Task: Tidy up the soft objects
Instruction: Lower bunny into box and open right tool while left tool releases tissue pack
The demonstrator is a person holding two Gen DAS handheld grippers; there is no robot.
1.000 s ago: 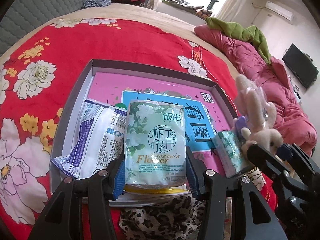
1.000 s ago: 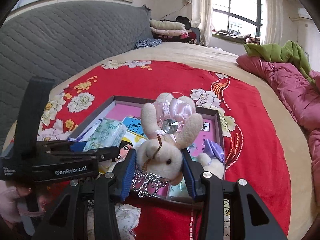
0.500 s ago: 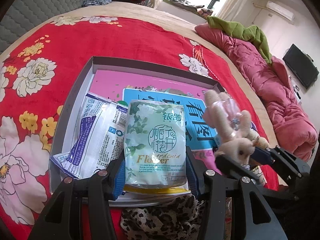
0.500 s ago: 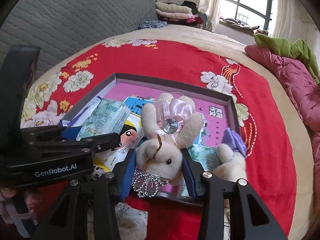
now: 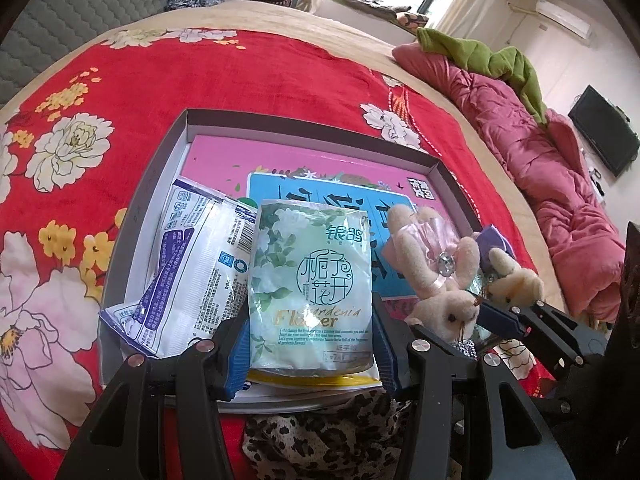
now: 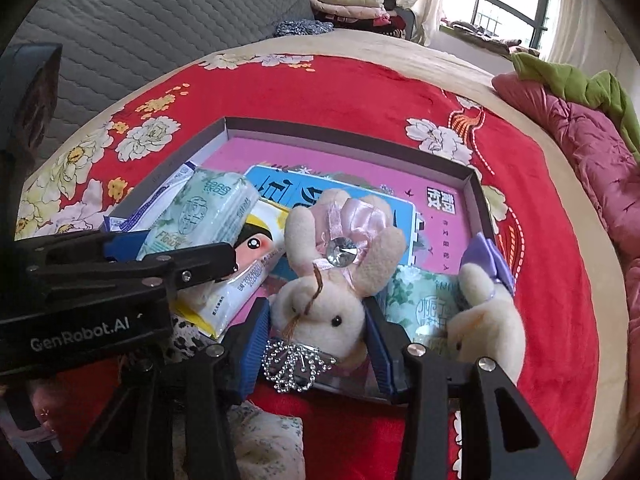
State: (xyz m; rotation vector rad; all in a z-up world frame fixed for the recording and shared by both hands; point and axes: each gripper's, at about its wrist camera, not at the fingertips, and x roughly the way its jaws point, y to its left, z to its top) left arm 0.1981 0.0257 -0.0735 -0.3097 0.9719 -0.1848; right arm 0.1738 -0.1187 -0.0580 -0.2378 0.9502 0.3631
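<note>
A shallow grey box (image 5: 304,126) with a pink book in it lies on the red flowered bedspread. My left gripper (image 5: 310,344) is shut on a green tissue pack (image 5: 310,280) over the box's near edge. A blue-and-white pack (image 5: 192,272) lies to its left. My right gripper (image 6: 318,340) has a cream plush rabbit with a pink bow (image 6: 320,308) between its pads. Its jaws are opening and the pads still touch the rabbit's head. A second rabbit with a purple bow (image 6: 488,320) lies beside it on another green pack (image 6: 424,304).
A leopard-print cloth (image 5: 320,440) and a pale floral cloth (image 6: 264,440) lie in front of the box. A white pack with a cartoon face (image 6: 256,252) sits under the left gripper. A pink quilt (image 5: 540,152) and green blanket are at the right.
The right gripper has come down with the pink-bow rabbit into the box's near right corner, beside the purple-bow rabbit. The left gripper and its tissue pack have stayed still.
</note>
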